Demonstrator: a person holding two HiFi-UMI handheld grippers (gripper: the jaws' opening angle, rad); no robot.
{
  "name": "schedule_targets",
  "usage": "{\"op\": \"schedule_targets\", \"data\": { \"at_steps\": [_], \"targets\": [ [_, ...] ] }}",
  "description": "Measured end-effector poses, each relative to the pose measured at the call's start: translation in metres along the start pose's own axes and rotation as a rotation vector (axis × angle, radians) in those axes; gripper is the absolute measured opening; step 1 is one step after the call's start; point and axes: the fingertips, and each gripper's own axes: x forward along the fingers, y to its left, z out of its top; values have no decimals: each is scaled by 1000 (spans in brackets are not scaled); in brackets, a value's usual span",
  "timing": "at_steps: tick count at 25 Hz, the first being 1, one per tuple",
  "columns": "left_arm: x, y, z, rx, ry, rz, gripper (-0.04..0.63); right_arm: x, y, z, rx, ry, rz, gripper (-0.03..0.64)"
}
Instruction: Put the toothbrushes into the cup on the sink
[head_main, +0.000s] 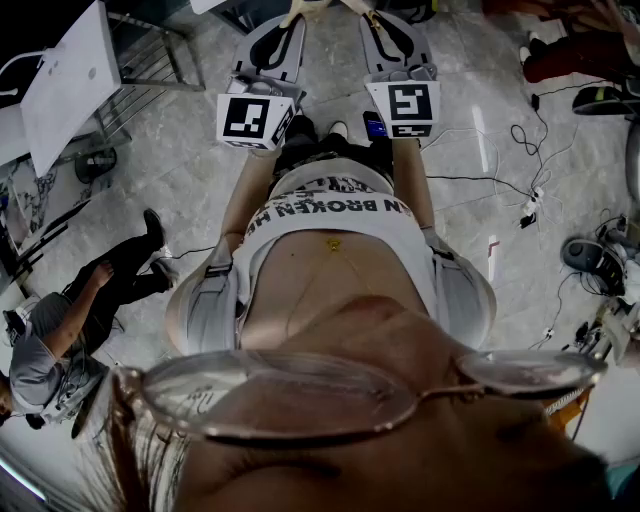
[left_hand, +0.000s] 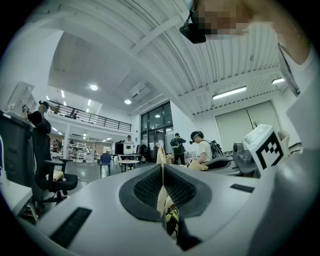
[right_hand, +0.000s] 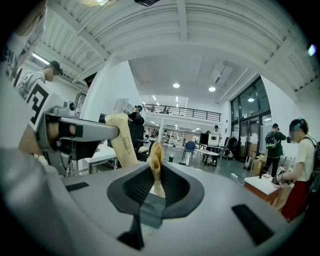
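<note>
Left gripper (left_hand: 161, 152) and right gripper (right_hand: 155, 152) jaws pressed together on nothing; toothbrushes, cup, sink not in any view. Toothbrushes likely light, stiff, slick plastic, so pinch mid-handle, clear of bristles. Around: grey floor (head_main: 470, 100), cables (head_main: 525, 140), person (head_main: 60, 340) sitting left

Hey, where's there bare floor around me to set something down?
Bare floor lies between the white table and the left hand-held gripper; another patch sits right of the right hand-held gripper, before the cables. Crowded: cables and gear on the right, a seated person lower left.
</note>
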Motion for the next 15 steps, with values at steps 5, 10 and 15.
{"op": "schedule_targets", "data": {
  "at_steps": [5,10,15],
  "targets": [
    [13,-11,-4,-24,12,-13,18,-7,-14,-6,41,-16,-11,55],
    [30,-10,-8,-45,22,-41,18,0,-27,-13,65,-3,-32,55],
    [47,-3,-15,-53,20,-55,18,13,-45,-18,79,-8,-70,55]
  ]
}}
